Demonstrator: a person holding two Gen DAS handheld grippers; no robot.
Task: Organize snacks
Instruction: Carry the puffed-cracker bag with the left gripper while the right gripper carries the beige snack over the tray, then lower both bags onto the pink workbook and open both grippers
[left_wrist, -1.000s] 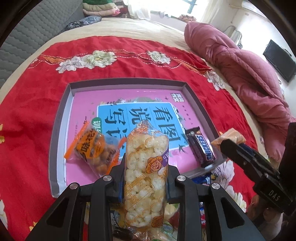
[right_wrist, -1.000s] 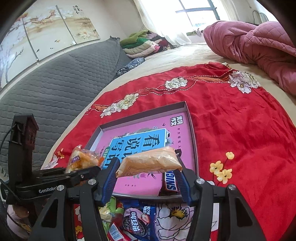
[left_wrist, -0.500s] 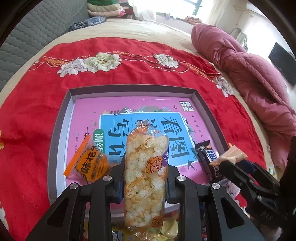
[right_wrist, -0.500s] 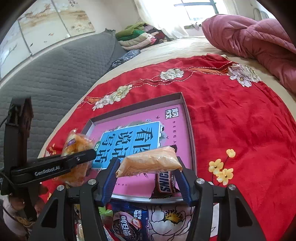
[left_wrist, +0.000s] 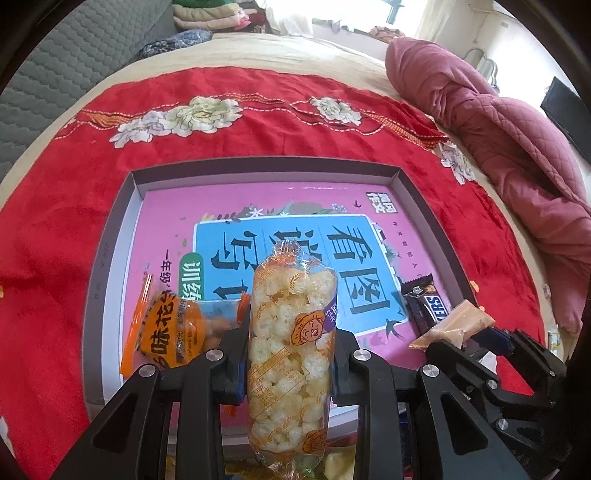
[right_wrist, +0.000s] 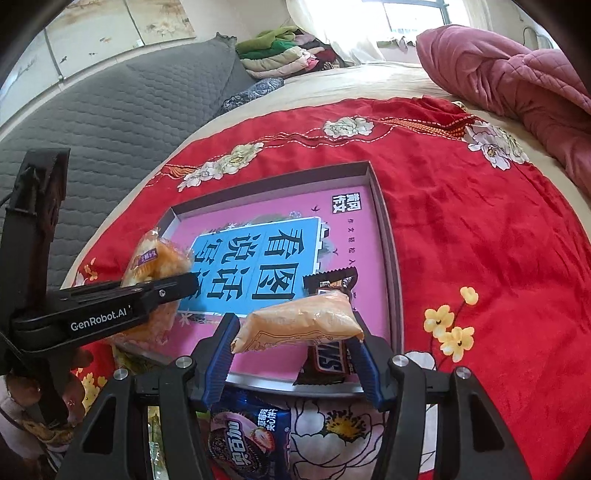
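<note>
My left gripper is shut on a clear puffed-rice snack pack, held above the near edge of the grey tray with a pink book cover inside. An orange peanut pack and a Snickers bar lie in the tray. My right gripper is shut on a tan snack pack, held over the tray's near right corner, above the Snickers bar. The left gripper shows at the left of the right wrist view.
The tray sits on a red flowered cloth on a bed. A blue Oreo pack and other snacks lie by the tray's near edge. A pink quilt is heaped at the right. A grey headboard stands behind.
Both grippers have moved forward over the tray with their packs still held. The tray and the snacks in it look nearer and lower in both views.
</note>
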